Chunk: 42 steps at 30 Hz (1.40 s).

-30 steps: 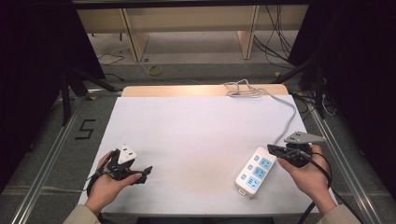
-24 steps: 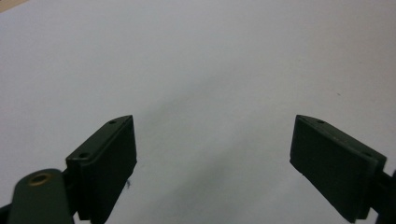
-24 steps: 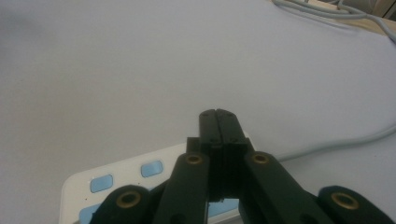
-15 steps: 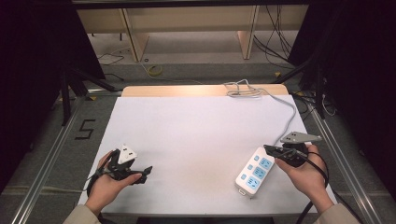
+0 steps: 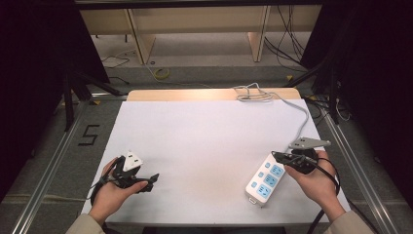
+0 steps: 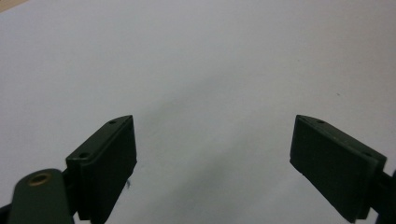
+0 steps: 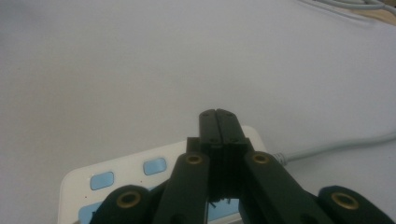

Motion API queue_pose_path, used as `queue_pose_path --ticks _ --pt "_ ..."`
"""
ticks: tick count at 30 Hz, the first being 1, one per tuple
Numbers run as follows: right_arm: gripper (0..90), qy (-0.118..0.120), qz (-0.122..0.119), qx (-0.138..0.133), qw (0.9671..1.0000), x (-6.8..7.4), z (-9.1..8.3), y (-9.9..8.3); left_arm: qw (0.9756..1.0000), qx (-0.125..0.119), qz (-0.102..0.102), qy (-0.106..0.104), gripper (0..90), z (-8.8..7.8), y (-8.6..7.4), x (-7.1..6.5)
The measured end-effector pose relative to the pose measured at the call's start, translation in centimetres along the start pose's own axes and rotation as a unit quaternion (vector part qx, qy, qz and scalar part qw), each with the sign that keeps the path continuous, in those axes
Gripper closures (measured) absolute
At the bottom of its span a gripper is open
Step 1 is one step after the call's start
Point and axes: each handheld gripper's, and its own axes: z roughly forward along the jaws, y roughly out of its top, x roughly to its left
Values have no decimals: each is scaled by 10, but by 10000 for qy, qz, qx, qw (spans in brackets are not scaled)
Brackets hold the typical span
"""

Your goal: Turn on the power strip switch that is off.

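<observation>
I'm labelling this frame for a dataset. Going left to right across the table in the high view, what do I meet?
Person's left hand → left gripper, jaws open → white power strip → right gripper, jaws shut above the strip's far end → person's right hand.

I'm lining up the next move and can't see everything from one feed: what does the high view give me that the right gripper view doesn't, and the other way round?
High view alone: both hands, the left gripper over bare white sheet, and the full power strip with its cable running to the far edge. Right gripper view alone: the right gripper seen up close, jaws pressed together, empty. Both: the power strip under that gripper and the white sheet.
</observation>
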Motion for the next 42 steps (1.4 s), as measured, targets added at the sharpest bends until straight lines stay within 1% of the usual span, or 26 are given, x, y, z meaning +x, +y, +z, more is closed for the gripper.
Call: queue_pose_path --ticks 42 --pt "900 54 -82 502 9987 -1 20 4 10000 -7 -5 0 143 0 0 0"
